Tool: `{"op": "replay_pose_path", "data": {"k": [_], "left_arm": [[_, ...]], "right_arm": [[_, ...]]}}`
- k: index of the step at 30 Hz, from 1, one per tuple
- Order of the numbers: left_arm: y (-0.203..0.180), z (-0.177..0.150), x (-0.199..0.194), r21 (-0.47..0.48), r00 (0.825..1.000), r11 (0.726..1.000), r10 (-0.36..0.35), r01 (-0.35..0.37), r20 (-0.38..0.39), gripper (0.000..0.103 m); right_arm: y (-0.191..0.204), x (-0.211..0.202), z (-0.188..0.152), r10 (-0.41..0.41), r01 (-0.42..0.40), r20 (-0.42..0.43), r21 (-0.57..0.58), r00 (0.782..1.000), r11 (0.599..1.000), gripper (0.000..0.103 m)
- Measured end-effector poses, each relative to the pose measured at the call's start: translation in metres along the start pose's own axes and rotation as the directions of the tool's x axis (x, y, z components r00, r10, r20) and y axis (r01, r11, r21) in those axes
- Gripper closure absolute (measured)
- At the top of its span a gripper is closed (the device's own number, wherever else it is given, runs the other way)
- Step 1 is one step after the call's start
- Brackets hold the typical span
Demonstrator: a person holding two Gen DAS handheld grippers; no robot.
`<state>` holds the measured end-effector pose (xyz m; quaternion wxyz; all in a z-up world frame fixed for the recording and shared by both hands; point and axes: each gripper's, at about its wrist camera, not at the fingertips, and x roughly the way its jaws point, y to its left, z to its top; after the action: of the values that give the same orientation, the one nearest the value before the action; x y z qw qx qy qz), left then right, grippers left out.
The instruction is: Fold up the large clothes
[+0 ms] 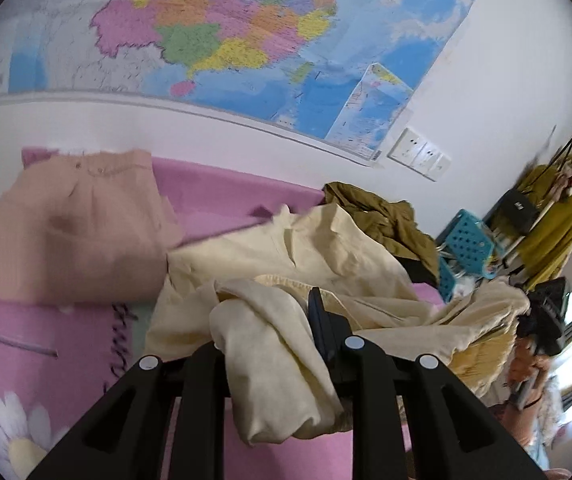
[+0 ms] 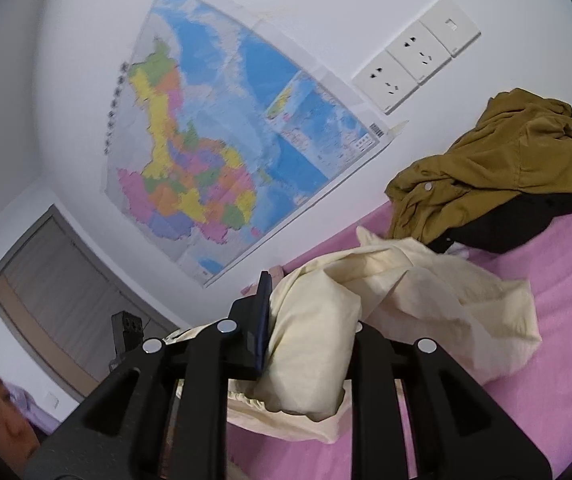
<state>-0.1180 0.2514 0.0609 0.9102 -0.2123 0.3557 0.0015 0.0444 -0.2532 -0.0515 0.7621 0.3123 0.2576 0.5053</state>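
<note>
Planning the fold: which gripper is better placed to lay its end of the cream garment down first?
Probably left: the left gripper angles down toward the pink bedsheet, holding the cream cotton garment.

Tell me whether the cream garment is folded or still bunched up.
Bunched, not folded: the cream garment hangs crumpled from both grippers, left and right, trailing onto the pink bed.

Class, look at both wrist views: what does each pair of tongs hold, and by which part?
Both the left tongs and right tongs grip the cream garment, each on a bunched fold; which part cannot be told.
</note>
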Motion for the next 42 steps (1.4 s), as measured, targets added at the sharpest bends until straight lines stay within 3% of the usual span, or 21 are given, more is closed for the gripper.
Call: {"op": "replay_pose_path", "data": {"k": [10, 25, 29, 31, 36, 38, 42], "left_arm": [[0.010, 0.052, 0.057, -0.012, 0.994, 0.995, 0.094, -0.095, -0.063, 0.085], [0.038, 0.083, 0.161, -0.016, 0.954, 0.969, 0.242, -0.248, -0.180, 0.085], [0.046, 0.087, 0.184, -0.027, 0.942, 0.963, 0.257, -0.269, -0.216, 0.084], [0.053, 0.089, 0.197, -0.036, 0.935, 0.960, 0.262, -0.279, -0.241, 0.084], [0.064, 0.090, 0.220, -0.068, 0.926, 0.956, 0.257, -0.286, -0.277, 0.083], [0.067, 0.089, 0.225, -0.071, 0.925, 0.956, 0.253, -0.283, -0.284, 0.083], [0.071, 0.089, 0.229, -0.084, 0.923, 0.955, 0.248, -0.283, -0.293, 0.083]], "right_arm": [[-0.039, 0.054, 0.046, -0.089, 0.091, -0.040, 0.076, 0.995, 0.993, 0.083], [-0.100, 0.113, 0.070, -0.225, 0.237, -0.087, 0.175, 0.970, 0.955, 0.078], [-0.114, 0.122, 0.071, -0.235, 0.247, -0.079, 0.223, 0.969, 0.943, 0.067], [-0.114, 0.125, 0.069, -0.247, 0.259, -0.081, 0.213, 0.966, 0.942, 0.051], [-0.090, 0.112, 0.062, -0.271, 0.272, -0.023, 0.124, 0.962, 0.954, 0.042], [-0.071, 0.111, 0.049, -0.294, 0.294, -0.025, 0.017, 0.956, 0.956, 0.042], [-0.029, 0.131, 0.012, -0.345, 0.323, -0.059, -0.237, 0.937, 0.916, 0.041]]}}
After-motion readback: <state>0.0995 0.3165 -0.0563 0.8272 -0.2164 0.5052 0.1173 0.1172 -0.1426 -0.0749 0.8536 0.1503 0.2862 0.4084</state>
